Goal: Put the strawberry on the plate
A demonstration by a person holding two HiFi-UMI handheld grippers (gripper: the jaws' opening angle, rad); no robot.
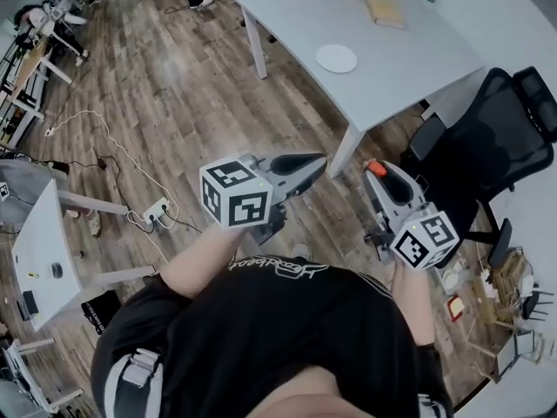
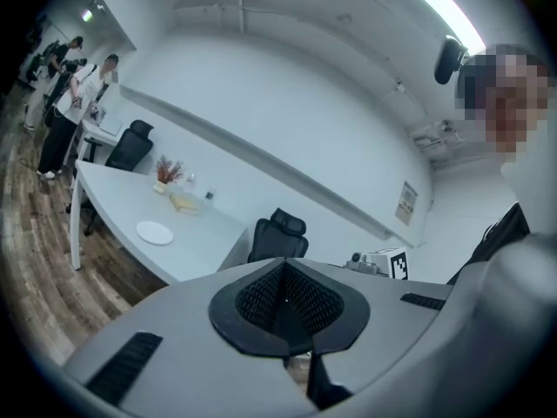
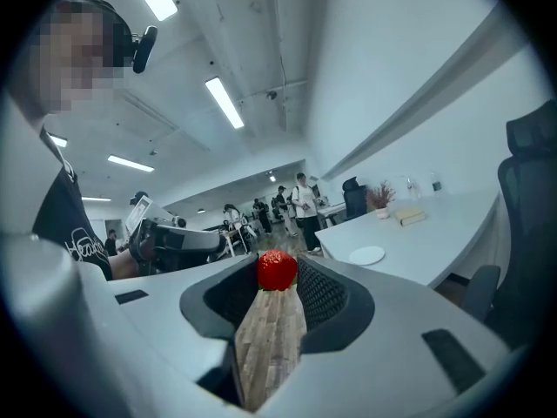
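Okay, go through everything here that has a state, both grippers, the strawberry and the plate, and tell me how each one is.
strawberry: held at the jaw tips, in the air.
right gripper: jaws closed on the strawberry.
left gripper: jaws together, nothing between them.
plate: empty, lying on the white table.

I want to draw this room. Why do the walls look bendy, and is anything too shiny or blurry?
Left gripper view: the wide lens bows the straight back wall and blackens the corners, and the ceiling lamp glares white. Right gripper view: same bending, and the strip lights glare, yet the strawberry looks sharp. Head view: even light on the wooden floor, soft shadows.
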